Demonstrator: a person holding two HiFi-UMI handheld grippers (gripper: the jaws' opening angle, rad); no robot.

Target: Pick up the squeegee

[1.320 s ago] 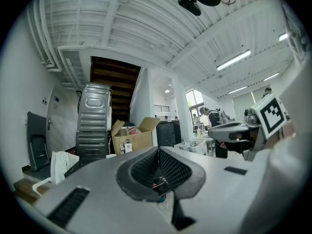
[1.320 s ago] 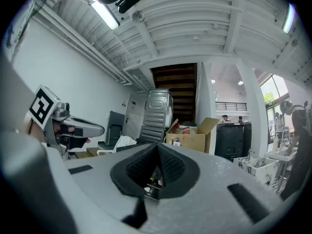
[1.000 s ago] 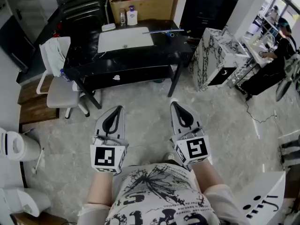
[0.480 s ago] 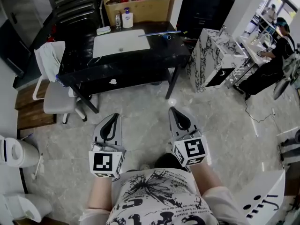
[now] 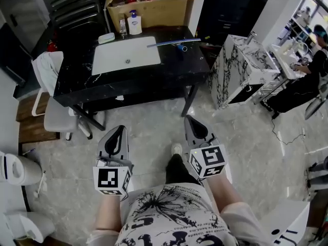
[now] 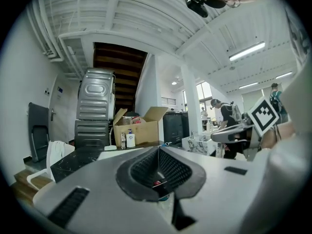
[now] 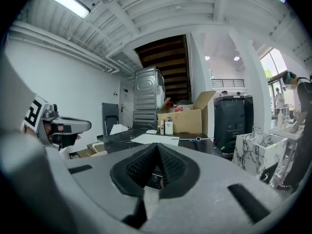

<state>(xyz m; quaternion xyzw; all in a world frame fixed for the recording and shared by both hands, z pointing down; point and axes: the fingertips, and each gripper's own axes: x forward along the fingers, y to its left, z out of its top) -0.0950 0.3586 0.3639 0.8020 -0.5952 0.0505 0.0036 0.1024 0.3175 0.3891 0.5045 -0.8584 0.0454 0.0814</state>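
**Desk:** Where is the squeegee right now?

**Me:** It lies flat on the black table (image 5: pixel 169 70), near the far right corner. From the head view I see the squeegee (image 5: pixel 174 43) as a long thin bar with a blue handle stub pointing toward me. It sits just to the right of a white panel (image 5: pixel 126 55) that lies on the same tabletop, and I can't tell whether the two touch. Nothing is holding it.

**Desk:** And your grippers?

**Me:** Both are over the stone floor (image 5: pixel 154 111), well short of the table. The left gripper (image 5: pixel 120 129) has its jaws closed tip to tip, with nothing between them. The right gripper (image 5: pixel 191 121) is the same, jaws pressed together and empty. The two are side by side, with their tips aimed toward the table.

**Desk:** Can either gripper camera see the squeegee?

**Me:** Yes. In the right gripper view the squeegee (image 7: pixel 187 139) shows as a thin line on the tabletop, just above the closed jaw tips. In the left gripper view it's too small for me to make out properly.

**Desk:** What else is near it?

**Me:** A cardboard box (image 5: pixel 154 12) stands open at the back edge of the table, and a pump bottle (image 5: pixel 135 23) stands in front of it. A marble-patterned cabinet (image 5: pixel 236 70) stands off the table's right end.
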